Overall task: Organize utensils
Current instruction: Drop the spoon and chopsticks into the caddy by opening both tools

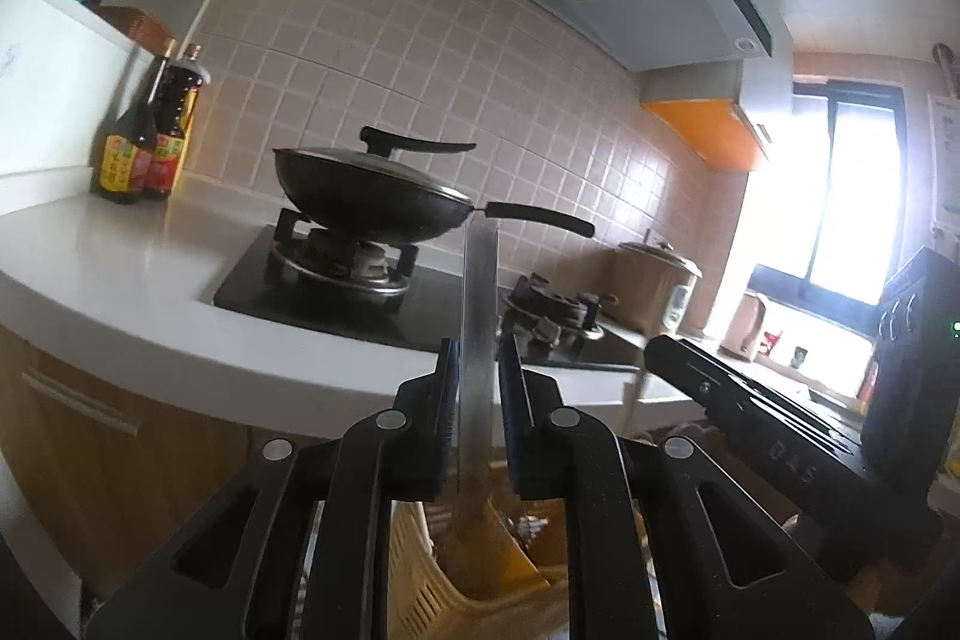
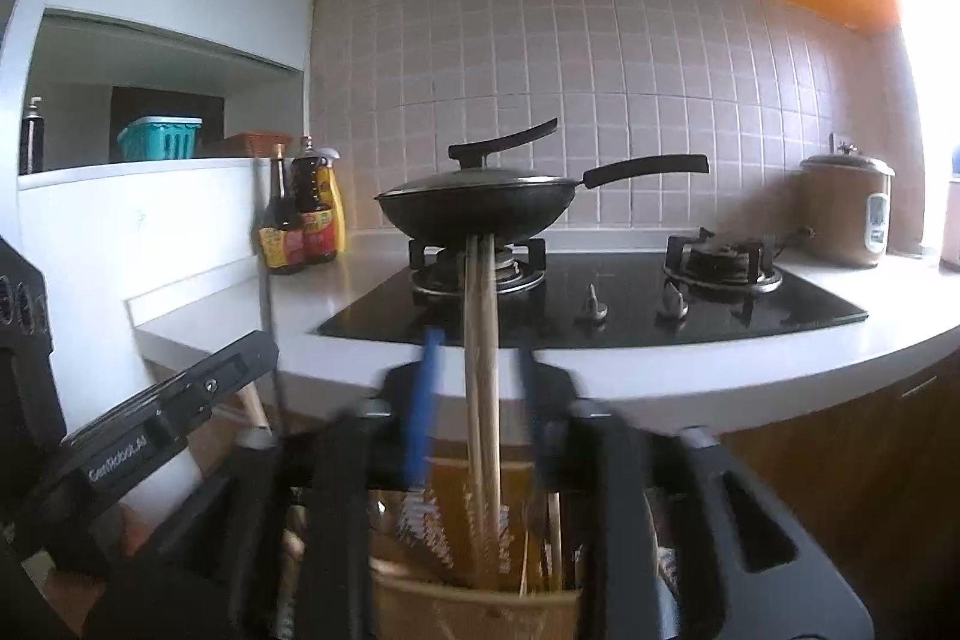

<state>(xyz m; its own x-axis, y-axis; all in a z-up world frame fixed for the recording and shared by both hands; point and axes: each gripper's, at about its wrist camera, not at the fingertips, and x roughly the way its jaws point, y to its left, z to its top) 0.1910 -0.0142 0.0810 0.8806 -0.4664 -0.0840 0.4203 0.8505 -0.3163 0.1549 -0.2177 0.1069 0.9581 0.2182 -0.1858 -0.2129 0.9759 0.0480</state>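
Only the left wrist view shows a flat metal utensil handle (image 1: 478, 340) standing upright between the left gripper (image 1: 478, 358), jaws slightly apart beside it, its lower end in the yellow holder (image 1: 420, 574). Only the right wrist view shows wooden chopsticks (image 2: 482, 370) standing in that holder (image 2: 474, 604), the right gripper (image 2: 477, 370) jaws open, clear of them, below the worktop (image 2: 690, 376).
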